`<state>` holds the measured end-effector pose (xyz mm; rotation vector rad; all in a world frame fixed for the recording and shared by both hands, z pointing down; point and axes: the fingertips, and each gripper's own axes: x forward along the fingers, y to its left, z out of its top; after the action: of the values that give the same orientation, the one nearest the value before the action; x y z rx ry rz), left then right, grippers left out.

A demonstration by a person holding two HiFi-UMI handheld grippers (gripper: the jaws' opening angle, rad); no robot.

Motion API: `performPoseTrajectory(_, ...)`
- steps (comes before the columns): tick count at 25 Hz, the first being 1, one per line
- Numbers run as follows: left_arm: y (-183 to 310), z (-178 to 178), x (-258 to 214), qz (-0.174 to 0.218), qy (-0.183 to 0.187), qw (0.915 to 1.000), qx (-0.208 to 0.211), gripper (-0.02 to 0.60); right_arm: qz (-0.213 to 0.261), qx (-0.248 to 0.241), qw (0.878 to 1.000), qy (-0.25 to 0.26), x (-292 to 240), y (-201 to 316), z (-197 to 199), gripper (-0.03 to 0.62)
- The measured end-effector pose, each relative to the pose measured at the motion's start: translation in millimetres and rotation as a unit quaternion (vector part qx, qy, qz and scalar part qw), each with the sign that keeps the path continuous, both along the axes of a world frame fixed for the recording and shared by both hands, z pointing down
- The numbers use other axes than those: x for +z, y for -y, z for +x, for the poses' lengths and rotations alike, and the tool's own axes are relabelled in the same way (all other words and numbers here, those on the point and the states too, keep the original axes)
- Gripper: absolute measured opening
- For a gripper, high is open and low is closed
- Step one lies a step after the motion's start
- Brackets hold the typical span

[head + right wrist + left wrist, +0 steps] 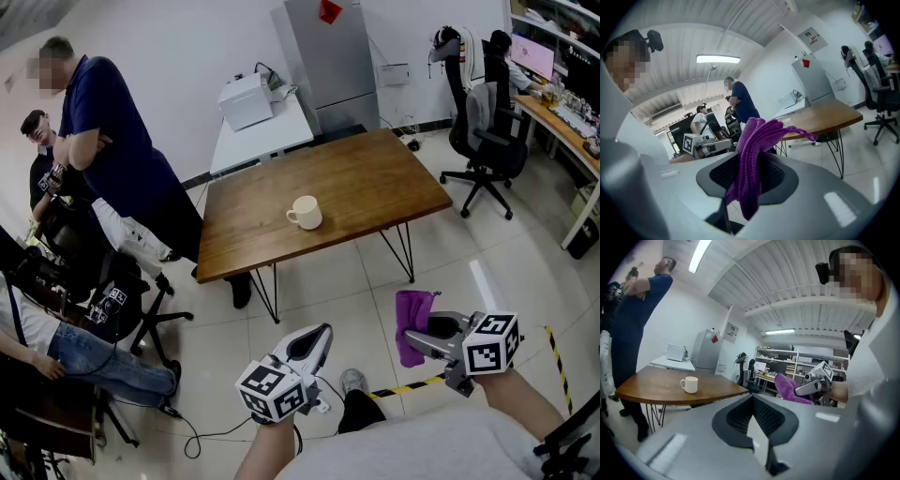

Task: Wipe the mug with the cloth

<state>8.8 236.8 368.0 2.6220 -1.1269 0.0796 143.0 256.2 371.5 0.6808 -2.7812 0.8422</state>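
A cream mug stands upright near the middle of the wooden table, well ahead of both grippers. My right gripper is shut on a purple cloth, which hangs from its jaws over the floor. In the right gripper view the cloth drapes out between the closed jaws. My left gripper is shut with nothing in it and is held low in front of me. The left gripper view shows the mug on the table's top and the cloth off to the right.
Several people stand and sit at the left. A white table with a printer and a grey cabinet lie beyond the wooden table. Office chairs and a desk fill the right side. Yellow-black tape marks the tiled floor.
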Motion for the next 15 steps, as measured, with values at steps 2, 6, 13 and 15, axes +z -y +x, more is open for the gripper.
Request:
performPoseTrajectory(2,58,-31,0,0.003,0.006,1.0,0.005,0.002,-0.004,0.002,1.0,-0.002,1,53,-30,0.123)
performPoseTrajectory(6,159,-81,7,0.004,0.005,0.9993,0.036,0.008,-0.018,0.016,1.0,0.007,2,155,-84,0.123)
performPoseTrajectory(13,290,-137,44,-0.003,0.038,0.9971,0.066,0.131,-0.045,0.036,0.998,0.006,19,262,-135,0.123)
performPoseTrajectory(15,320,-143,60,-0.014,0.054,0.9961,0.068,0.138,-0.05,0.04,0.998,-0.002,22,279,-137,0.123)
